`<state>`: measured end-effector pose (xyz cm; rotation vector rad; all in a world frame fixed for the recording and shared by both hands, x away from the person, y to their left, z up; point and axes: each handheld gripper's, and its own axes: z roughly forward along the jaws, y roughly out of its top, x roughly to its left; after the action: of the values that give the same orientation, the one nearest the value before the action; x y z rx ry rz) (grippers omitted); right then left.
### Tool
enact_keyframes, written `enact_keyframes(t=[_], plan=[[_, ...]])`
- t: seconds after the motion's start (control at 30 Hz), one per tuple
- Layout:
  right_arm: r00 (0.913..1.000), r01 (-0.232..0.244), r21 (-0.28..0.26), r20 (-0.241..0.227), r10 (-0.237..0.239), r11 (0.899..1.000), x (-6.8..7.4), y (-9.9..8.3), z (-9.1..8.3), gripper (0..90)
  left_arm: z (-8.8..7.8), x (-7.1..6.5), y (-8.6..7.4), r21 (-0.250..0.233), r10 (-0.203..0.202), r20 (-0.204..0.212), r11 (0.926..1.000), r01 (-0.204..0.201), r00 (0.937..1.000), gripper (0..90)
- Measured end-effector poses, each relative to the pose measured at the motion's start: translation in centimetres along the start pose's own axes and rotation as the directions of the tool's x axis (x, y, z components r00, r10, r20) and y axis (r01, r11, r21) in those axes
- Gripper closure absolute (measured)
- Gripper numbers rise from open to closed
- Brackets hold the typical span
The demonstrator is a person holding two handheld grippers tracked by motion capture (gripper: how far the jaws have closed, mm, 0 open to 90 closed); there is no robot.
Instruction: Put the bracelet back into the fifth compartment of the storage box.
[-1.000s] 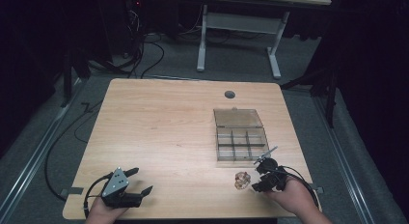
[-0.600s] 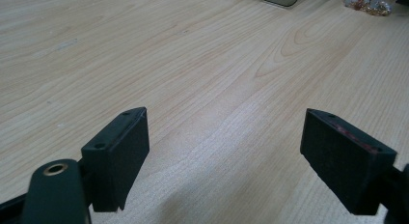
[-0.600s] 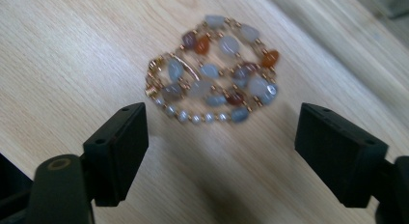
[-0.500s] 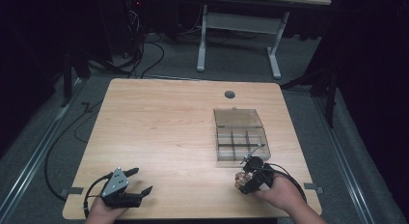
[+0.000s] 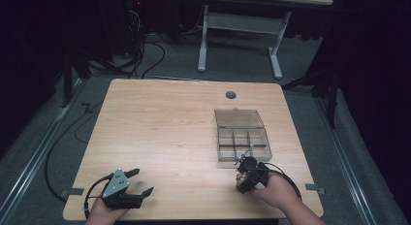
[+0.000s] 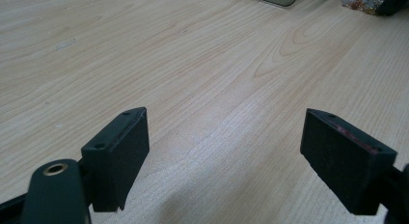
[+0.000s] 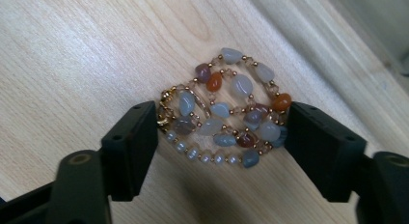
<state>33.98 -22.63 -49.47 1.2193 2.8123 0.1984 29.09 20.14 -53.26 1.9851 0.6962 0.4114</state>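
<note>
- Bracelet [image 7: 224, 110] of grey, orange and mauve stones with a row of small pearls is lying flat on the bench [image 5: 165, 137], bunched into a loose heap near the front right edge, just short of the clear box [image 5: 241, 134].
- Right gripper [image 7: 222, 137] is straddling that heap: its fingers [image 7: 130, 147] are standing wide, one on each side, and have just been closing in a little. They appear to be at the edges of the beads, but I cannot tell whether they are pressing yet; nothing is lifted.
- Judgement: the wide straddle is suiting a bundle that would spill if pinched off-centre, so both sides are being gathered at once.
- Clear box is sitting lid-open with its divided tray facing up, close beside the bracelet, seemingly ready to receive it.
- Left gripper [image 5: 127, 188] is resting at the front left corner of the bench, well apart from the work, its fingers [image 6: 118, 149] spread wide and holding nothing; it is staying out of the way.
- Count: one bracelet, one box with six compartments visible, two grippers, one bench.
</note>
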Motion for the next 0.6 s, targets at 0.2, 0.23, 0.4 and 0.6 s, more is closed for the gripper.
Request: enact_keyframes(t=[0.2, 0.23, 0.4, 0.6], plan=[[1.0000, 0.003, -0.006, -0.005, -0.003, 1.000, 0.05, 0.26, -0.18, 40.0, 0.00, -0.01, -0.01, -0.002, -0.001, -0.002, 1.0000, 0.001, 1.0000, 18.0], [1.0000, 0.004, -0.010, -0.003, -0.004, 1.000, 0.04, 0.26, -0.20, 41.7, -0.01, -0.01, -0.01, -0.001, 0.000, 0.000, 1.0000, 0.000, 1.0000, 18.0], [1.0000, 0.004, -0.011, 0.002, -0.004, 1.000, -0.05, 0.28, -0.32, 50.6, -0.03, -0.03, -0.01, -0.002, 0.002, 0.001, 1.0000, -0.002, 1.0000, 18.0], [0.9999, 0.017, -0.007, 0.001, -0.017, 1.000, -0.18, 0.45, -0.48, 65.3, 0.00, -0.01, 0.00, 0.001, 0.001, 0.003, 1.0000, -0.002, 1.0000, 18.0]])
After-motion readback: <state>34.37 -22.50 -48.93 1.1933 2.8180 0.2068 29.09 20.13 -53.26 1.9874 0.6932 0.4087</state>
